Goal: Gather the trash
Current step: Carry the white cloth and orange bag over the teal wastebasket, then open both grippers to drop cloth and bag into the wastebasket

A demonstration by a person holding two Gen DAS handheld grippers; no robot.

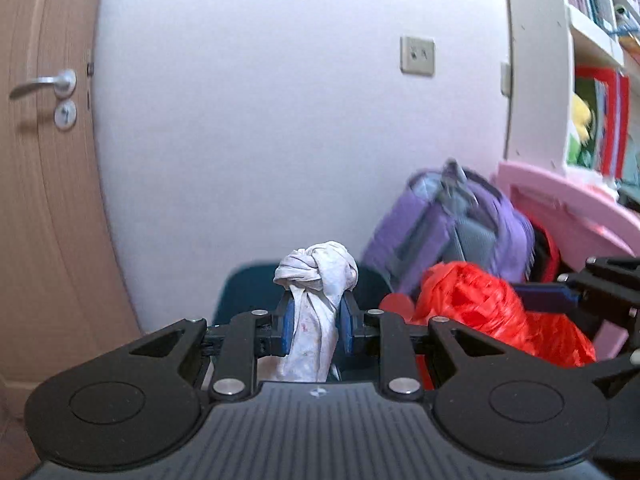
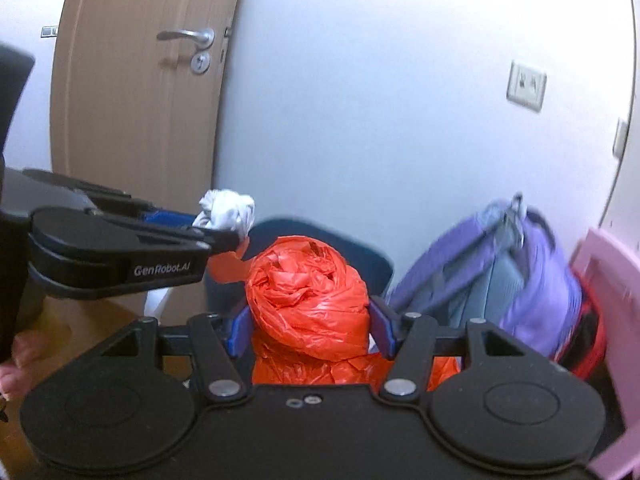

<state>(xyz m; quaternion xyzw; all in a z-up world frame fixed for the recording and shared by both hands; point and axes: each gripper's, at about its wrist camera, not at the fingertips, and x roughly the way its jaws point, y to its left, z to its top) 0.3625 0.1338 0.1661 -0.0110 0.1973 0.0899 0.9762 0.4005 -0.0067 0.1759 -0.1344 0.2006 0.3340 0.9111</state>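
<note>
two hand-held grippers, left [image 1: 316,328] and right [image 2: 310,326], grip one white bag [image 1: 316,280], one red bag [image 2: 310,300].

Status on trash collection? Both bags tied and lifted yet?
Done: the white plastic bag and the red plastic bag both look knotted or twisted shut at the top. In hand: the left gripper is shut on the white bag's neck, and the right gripper is shut on the red one, above the dark blue bin. Left: carrying both out; no drop-off spot is visible.
</note>
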